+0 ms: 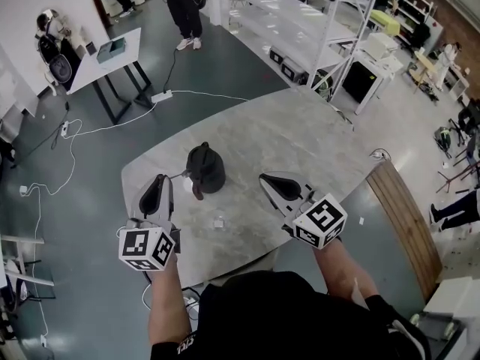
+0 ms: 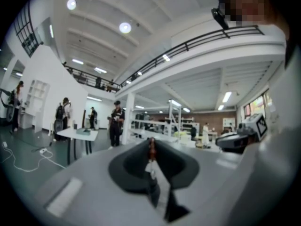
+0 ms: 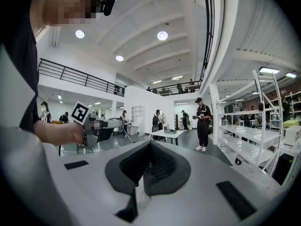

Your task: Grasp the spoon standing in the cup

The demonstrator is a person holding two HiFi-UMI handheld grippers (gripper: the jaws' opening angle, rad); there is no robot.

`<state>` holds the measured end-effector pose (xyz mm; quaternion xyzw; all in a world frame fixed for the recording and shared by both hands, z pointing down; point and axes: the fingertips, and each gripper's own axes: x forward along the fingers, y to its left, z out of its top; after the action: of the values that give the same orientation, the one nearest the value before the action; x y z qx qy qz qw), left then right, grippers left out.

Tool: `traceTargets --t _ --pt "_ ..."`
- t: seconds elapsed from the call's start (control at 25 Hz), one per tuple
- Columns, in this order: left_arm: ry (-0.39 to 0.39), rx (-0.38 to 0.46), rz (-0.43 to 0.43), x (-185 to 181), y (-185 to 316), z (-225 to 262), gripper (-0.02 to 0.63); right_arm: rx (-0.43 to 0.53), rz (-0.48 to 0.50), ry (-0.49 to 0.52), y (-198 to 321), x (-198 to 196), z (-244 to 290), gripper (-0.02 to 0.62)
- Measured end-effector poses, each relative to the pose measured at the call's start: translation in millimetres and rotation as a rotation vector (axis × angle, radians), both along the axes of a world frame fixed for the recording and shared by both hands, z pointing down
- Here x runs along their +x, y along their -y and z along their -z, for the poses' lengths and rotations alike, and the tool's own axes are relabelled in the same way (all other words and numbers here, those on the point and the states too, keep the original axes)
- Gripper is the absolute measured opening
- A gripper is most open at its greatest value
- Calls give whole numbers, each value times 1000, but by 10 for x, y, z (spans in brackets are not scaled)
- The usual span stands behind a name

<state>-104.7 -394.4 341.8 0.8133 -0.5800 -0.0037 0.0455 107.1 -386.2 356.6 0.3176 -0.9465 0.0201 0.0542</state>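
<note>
Head view: grey marbled table (image 1: pixel 300 141) with a black cup (image 1: pixel 208 171) near its middle, left claw (image 1: pixel 165 178) just off the cup at its 9 o'clock, right claw (image 1: pixel 264 176) a bit further off at the cup's 3 o'clock, both held above the table top and pointing away from the person. Left gripper view: left claw (image 2: pixel 152 143) has its jaws nearly together and clamped on a thin reddish-brown piece at the tips, taken as the spoon (image 2: pixel 152 150); it runs up the gap between the pads, and no cup shows in this view. In the head view a small brown piece (image 1: pixel 196 191) sits at the cup's 7 o'clock, close to the left claw tip; can't tell from there if it touches the cup or is that same spoon. Right gripper view: right claw (image 3: pixel 150 144) has ribbed pads closed together with nothing between them, and the left gripper's marker cube (image 3: pixel 81 112) with the hand (image 3: pixel 61 133) behind it shows at 9 o'clock. Small white scrap (image 1: pixel 218 222) lies on the table at the cup's 6 o'clock, between the two grippers. Off the table: white side table (image 1: pixel 112 51) at 11 o'clock, white cable (image 1: pixel 75 133) on the floor below it, standing person (image 1: pixel 184 6) at 12 o'clock, metal racks (image 1: pixel 337 28) at 1 o'clock
</note>
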Motion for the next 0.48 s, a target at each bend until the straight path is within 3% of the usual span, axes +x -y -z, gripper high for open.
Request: traceTargets --t 0.32,0.48 --pt "26 -26 -29 116 350 -46 48 25 -35 -12 346 -9 98 -9" --pt "30 -20 -6 113 376 -8 48 57 -89 45 502 47 318 -9"
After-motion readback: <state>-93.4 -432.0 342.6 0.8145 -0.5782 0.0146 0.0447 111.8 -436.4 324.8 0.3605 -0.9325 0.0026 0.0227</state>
